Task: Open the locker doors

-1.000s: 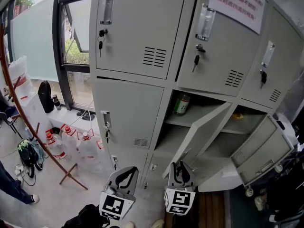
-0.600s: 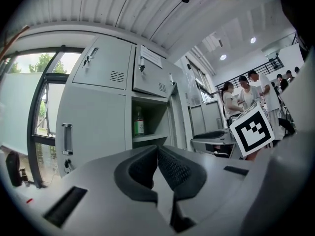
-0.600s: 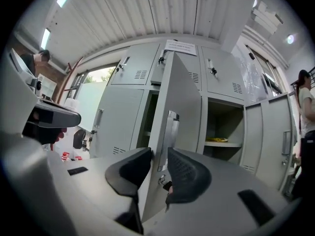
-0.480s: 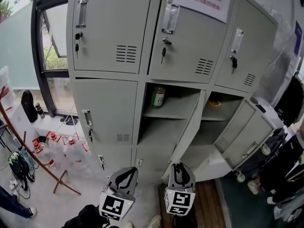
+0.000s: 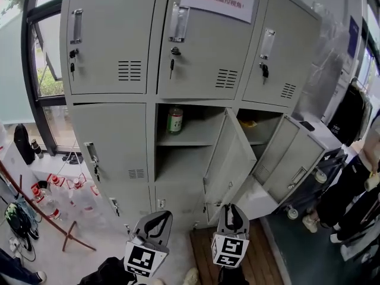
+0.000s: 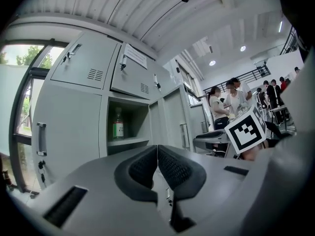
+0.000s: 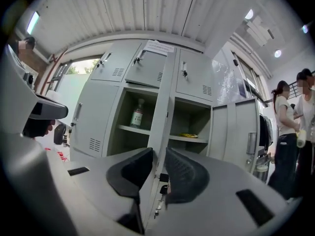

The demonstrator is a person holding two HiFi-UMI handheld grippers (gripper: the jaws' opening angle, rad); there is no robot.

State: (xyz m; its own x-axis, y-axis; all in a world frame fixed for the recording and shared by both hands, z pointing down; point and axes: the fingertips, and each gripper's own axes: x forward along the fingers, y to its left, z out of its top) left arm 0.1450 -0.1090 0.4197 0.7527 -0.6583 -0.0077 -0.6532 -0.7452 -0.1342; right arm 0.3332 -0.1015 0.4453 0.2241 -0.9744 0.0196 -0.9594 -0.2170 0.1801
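A bank of grey lockers (image 5: 113, 46) stands beside a window (image 5: 44, 85). In its middle row the centre door (image 5: 228, 159) and the right door (image 5: 291, 159) hang open, and a green bottle (image 5: 174, 120) stands on the centre compartment's shelf. The right gripper (image 7: 158, 156) is low before the centre door, its jaws narrowly apart and closing. The door's edge shows in their gap, though whether it lies between the pads or beyond them is unclear. The left gripper (image 6: 157, 149), beside it, has its jaws together on nothing.
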